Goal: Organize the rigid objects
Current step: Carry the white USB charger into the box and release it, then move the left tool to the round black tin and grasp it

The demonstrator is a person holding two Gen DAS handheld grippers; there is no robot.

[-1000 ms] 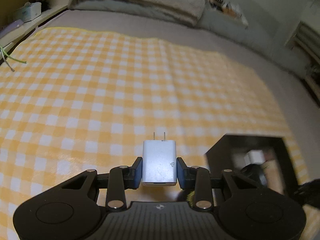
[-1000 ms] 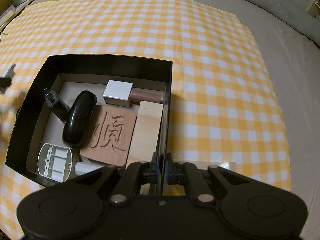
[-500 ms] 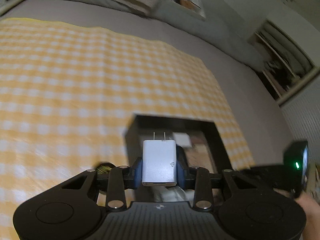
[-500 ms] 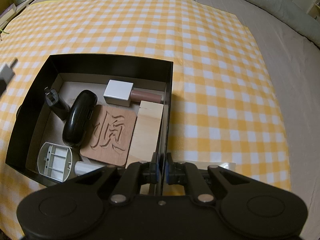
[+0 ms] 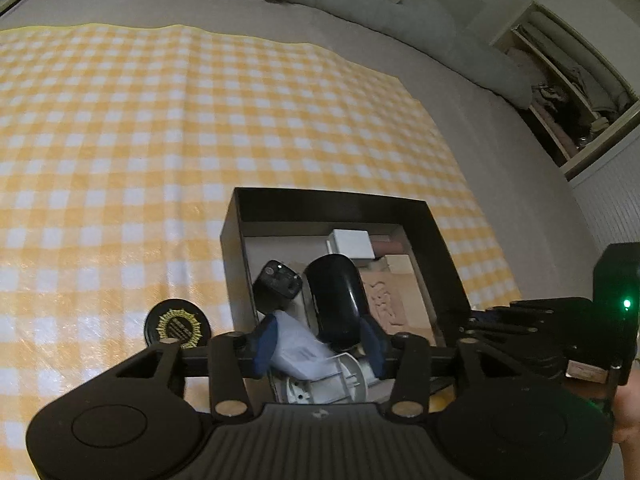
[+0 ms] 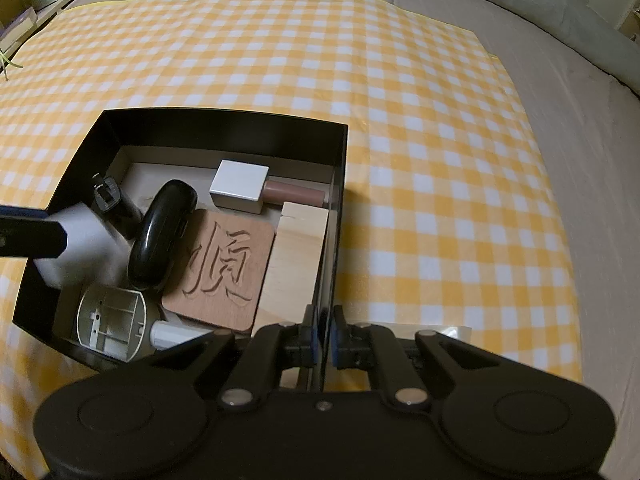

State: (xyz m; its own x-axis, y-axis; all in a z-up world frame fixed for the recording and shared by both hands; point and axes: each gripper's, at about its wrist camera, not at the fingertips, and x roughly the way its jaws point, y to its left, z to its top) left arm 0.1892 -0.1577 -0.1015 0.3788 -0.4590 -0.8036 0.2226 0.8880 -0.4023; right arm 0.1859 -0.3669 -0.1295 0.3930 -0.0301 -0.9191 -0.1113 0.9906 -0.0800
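Over the black box, whose wall is pinched by the right gripper, the left gripper has just been opened and the white charger released inside, leaving the round black disc outside.

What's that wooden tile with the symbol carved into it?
The wooden tile is a flat, reddish-brown square with rounded corners and a large Chinese character carved into its face. It lies tilted inside the black box, beside the glossy black case, with one edge against the pale wood block.
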